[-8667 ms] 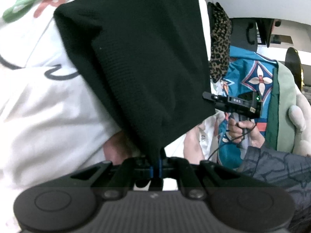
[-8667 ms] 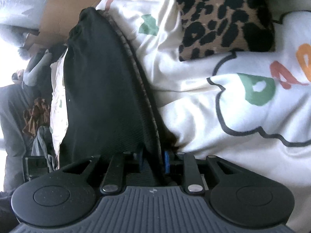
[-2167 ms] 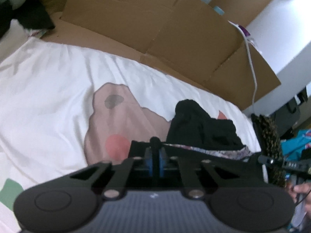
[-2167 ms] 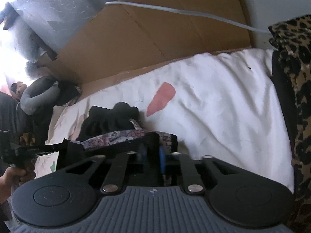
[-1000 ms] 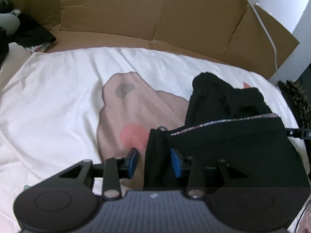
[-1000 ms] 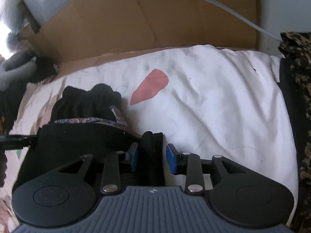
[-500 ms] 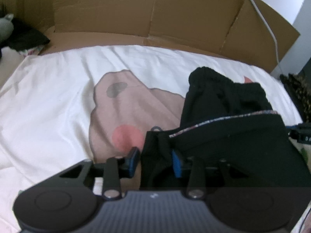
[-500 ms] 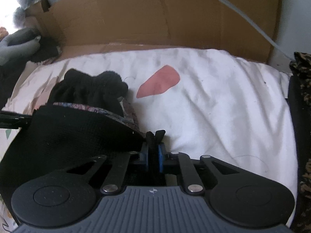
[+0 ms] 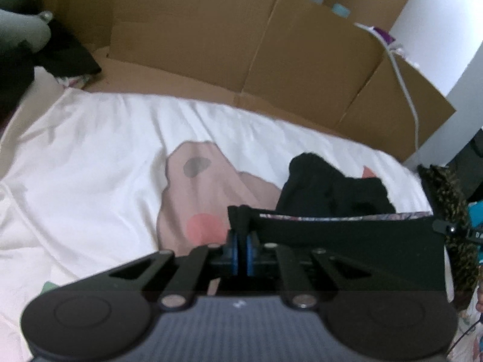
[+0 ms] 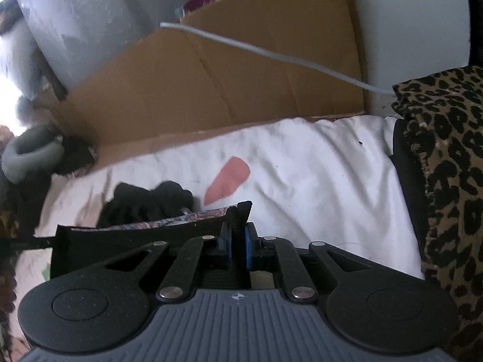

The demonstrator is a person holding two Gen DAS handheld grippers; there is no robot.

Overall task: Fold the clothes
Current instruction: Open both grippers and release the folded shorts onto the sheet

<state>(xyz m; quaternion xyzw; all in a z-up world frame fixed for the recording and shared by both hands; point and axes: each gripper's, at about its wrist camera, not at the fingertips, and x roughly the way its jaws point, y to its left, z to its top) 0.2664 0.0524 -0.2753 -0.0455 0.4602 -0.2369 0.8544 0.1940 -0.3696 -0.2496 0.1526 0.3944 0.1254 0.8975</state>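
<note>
Left gripper (image 9: 241, 249) pinched tight on one corner of the black garment (image 9: 347, 241); blue pads nearly touching with cloth between. Right gripper (image 10: 238, 246) clamped narrow on the opposite corner of the same garment (image 10: 135, 238). Held edge stretched taut between the two, floral lining strip showing along the top. Rest of the garment bunched in a heap on the white bedsheet (image 9: 90, 166) beyond the held edge. Sheet has a pink-brown cartoon print. Cardboard sheets (image 9: 241, 45) stand behind the bed, grey cable (image 10: 271, 54) across them. Leopard-print fabric (image 10: 446, 166) at the right bed edge.
</note>
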